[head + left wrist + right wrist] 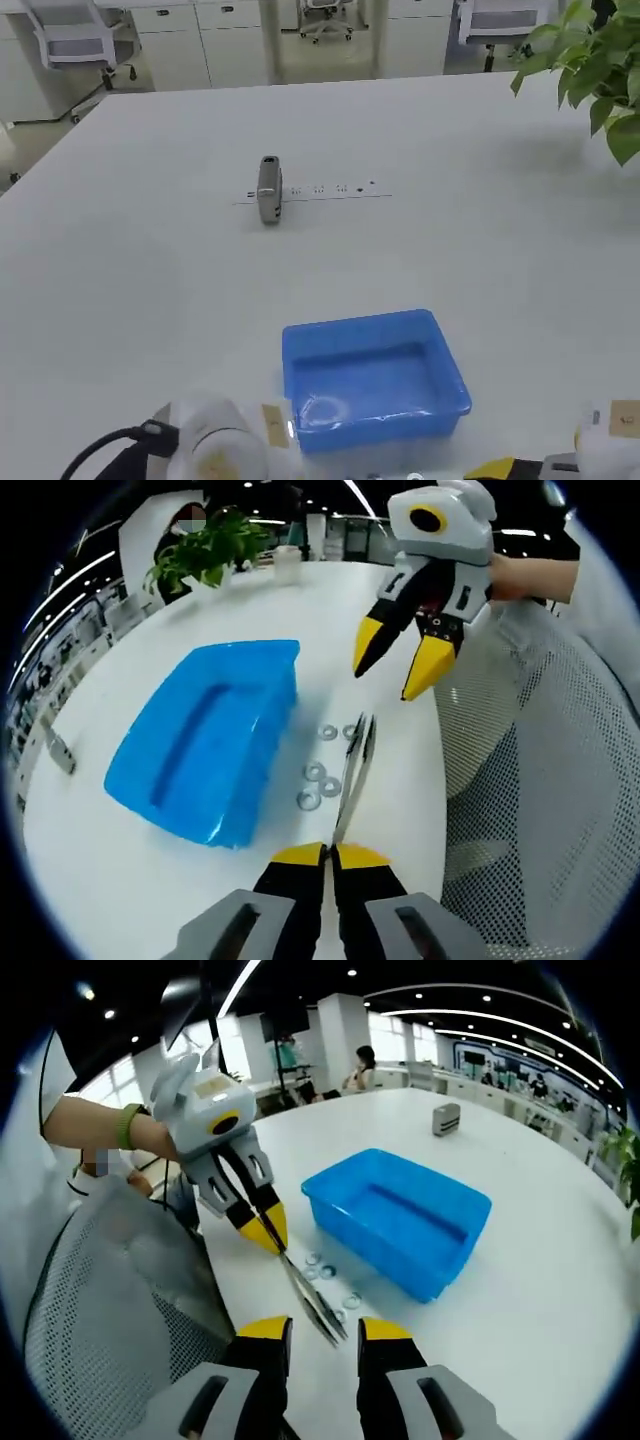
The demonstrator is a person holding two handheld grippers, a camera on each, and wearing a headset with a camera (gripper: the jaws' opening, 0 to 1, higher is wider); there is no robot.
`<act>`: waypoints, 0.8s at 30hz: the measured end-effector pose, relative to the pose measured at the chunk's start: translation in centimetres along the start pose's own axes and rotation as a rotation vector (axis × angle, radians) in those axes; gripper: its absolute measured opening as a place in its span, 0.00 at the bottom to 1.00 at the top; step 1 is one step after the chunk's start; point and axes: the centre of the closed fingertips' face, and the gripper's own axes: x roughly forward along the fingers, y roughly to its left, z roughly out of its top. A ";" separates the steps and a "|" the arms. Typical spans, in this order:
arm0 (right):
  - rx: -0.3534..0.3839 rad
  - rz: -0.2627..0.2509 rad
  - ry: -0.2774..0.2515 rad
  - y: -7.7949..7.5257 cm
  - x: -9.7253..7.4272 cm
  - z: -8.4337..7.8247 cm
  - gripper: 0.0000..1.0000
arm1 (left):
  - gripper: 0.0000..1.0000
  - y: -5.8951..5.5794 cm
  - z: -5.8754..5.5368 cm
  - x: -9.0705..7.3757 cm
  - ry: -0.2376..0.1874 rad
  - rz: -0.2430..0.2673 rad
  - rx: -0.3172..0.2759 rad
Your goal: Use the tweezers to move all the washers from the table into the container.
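The left tongs point(330, 855) are clenched on the butt end of the tweezers point(352, 775). The tweezers run straight out from them along the near edge of the counter point(300, 610), roughly parallel to the long wall of the container point(270, 740). The right tongs point(325, 1330) are released, with yellow tips spread, and hang over the tweezers' pointed end without touching it.

The washers point(315, 772) lie flat on the counter in a loose cluster of about five, in the strip between the tweezers and the container's near wall. They sit beside the front half of the tweezers rather than ahead of the tips, so the coming pick likely needs a sideways swing of the tips toward the container. The left tongs are the nearer pair and already carry the tool.

The tweezers are slim bright metal, two flat blades tapering to fine points. Whether the points rest on the counter or float just above it, I cannot tell. The washers are thin, shiny rings, likely slippery and hard to lift off the smooth white surface. The container is a shallow blue plastic tray with rounded corners and glossy walls, and looks empty.
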 end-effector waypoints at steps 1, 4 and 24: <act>-0.011 0.007 0.003 0.1 0.2 0.0 0.22 | 0.00 0.0 0.0 0.0 0.002 -0.008 0.015; -0.033 0.025 0.013 0.4 0.7 0.0 0.22 | 0.00 -0.5 0.1 -0.2 0.010 -0.027 0.087; -0.160 0.072 0.013 1.6 2.5 0.4 0.20 | 0.00 -1.8 7.0 -4.7 -0.038 0.001 0.327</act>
